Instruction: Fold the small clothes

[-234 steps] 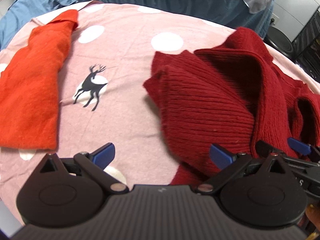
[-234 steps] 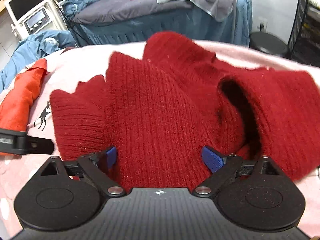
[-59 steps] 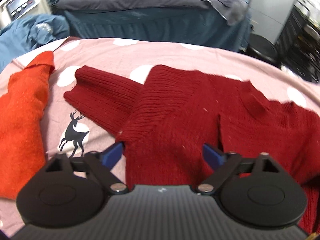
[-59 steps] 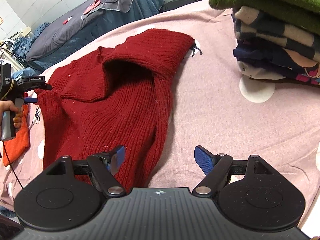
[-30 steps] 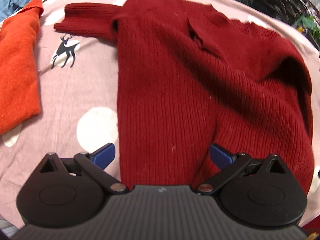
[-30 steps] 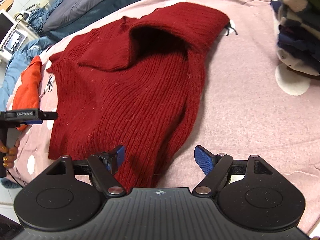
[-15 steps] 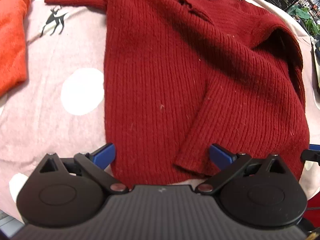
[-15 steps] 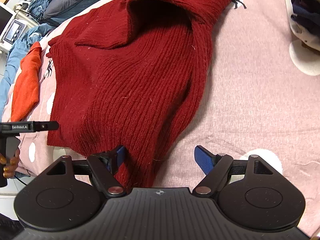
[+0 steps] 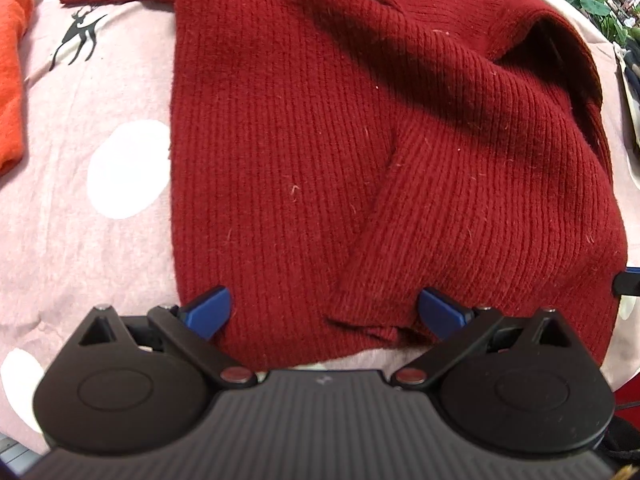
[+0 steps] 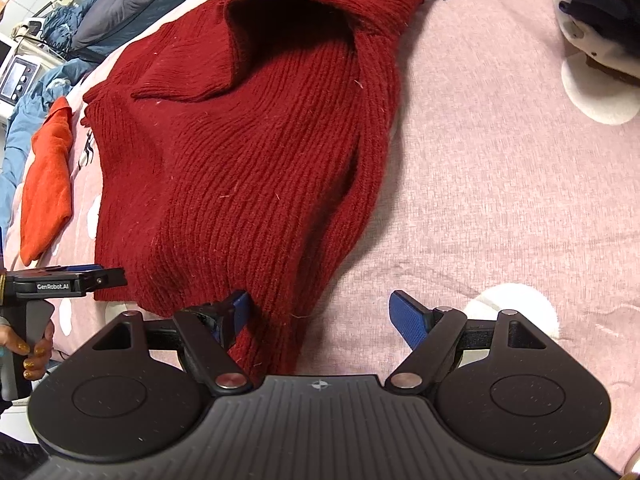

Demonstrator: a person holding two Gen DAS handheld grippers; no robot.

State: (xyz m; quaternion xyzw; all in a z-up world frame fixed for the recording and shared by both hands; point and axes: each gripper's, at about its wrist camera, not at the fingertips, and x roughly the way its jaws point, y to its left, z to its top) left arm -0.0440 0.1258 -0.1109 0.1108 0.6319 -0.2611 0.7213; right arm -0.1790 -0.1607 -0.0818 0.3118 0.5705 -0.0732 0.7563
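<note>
Blue-padded fingers of the left gripper (image 9: 323,307) stand wide apart over the near hem of the dark red sweater (image 9: 360,140), with a folded-in sleeve cuff lying between them. Those of the right gripper (image 10: 320,312) are likewise spread, straddling the sweater's near right corner: one pad rests against the knit, the other hangs over bare pink bedspread (image 10: 500,180). The sweater lies spread on that white-dotted bedspread, its far part rumpled into a raised, hollow fold. Left of the sweater, a hand (image 10: 28,350) grips the other tool's handle. Beyond it, still left of the sweater, lies an orange garment (image 10: 48,176). Far right of the sweater sits a stack of folded clothes (image 10: 600,12).
</note>
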